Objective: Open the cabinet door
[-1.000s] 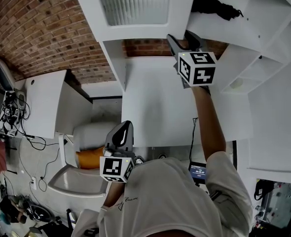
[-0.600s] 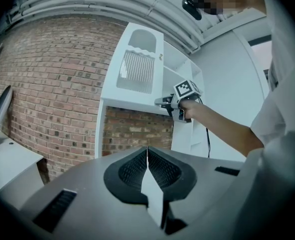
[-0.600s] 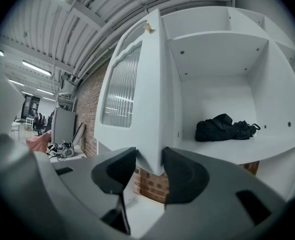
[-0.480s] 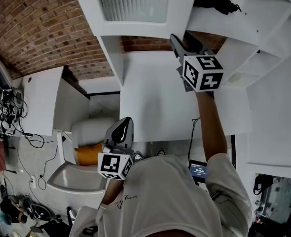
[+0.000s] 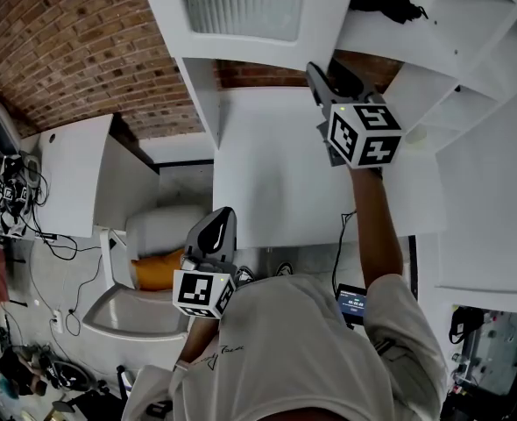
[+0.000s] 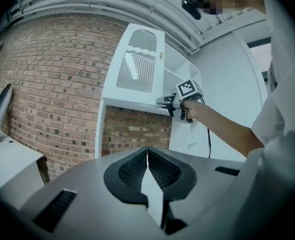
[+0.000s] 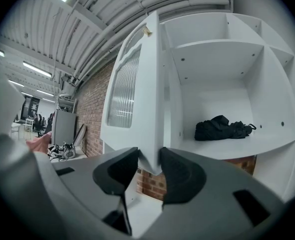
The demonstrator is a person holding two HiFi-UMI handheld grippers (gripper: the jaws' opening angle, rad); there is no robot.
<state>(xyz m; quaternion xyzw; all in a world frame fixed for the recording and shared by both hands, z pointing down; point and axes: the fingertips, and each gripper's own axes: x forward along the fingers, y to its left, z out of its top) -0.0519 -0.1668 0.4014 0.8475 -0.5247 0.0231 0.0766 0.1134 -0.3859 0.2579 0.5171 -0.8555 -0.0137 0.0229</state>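
The right gripper has just been closing its jaws and pinches the lower corner of the cabinet door, which stands partly swung out from the white cabinet; the left gripper hangs clenched and empty, well below. With so little of the corner held, a pull off the hinge's arc could probably slip the pads off

White cabinet door, its pane ribbed with vertical lines. The wall is red-brown brick, pale mortar. Black cloth bundle; white shirt; orange lump.
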